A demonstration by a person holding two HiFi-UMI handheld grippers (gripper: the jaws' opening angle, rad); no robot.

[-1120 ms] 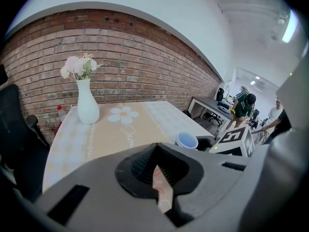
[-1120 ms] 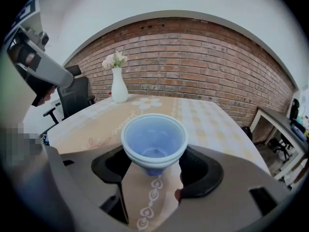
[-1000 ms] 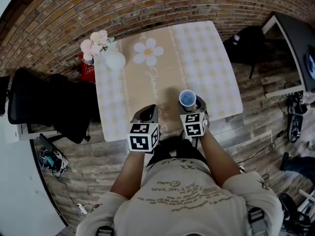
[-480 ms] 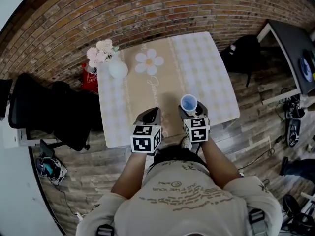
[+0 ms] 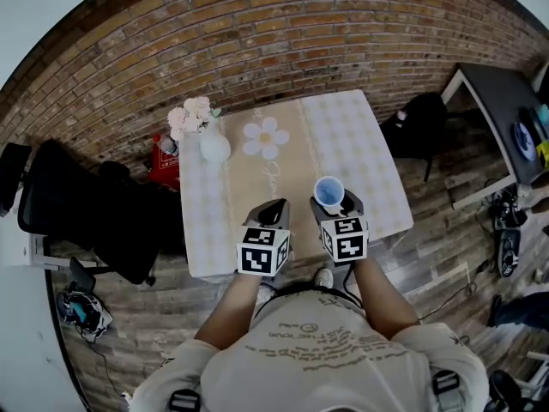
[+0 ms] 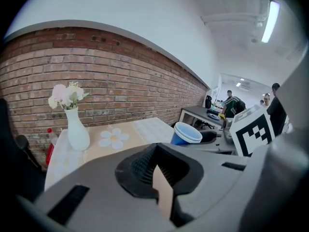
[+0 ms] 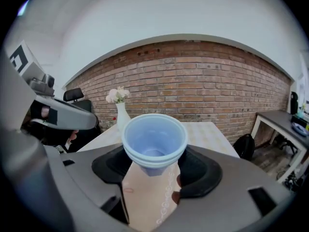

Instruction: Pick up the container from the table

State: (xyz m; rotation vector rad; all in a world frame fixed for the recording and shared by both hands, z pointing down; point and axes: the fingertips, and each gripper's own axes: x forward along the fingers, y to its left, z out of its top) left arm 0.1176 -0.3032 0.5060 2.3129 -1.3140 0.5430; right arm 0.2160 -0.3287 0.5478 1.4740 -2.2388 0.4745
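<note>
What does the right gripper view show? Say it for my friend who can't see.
The right gripper holds a light blue plastic cup between its jaws, mouth toward the camera. Behind stand a white vase of pale pink flowers on a checked tablecloth and a red brick wall.

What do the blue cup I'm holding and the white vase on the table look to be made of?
Blue cup: probably thin plastic with a smooth, fairly matte finish. It has a rolled rim with stepped rings under it, and the wall looks thin and even in colour.
White vase: likely glazed ceramic, possibly opaque glass. Its surface is smooth and plain white, with a narrow neck and a rounded belly.
</note>
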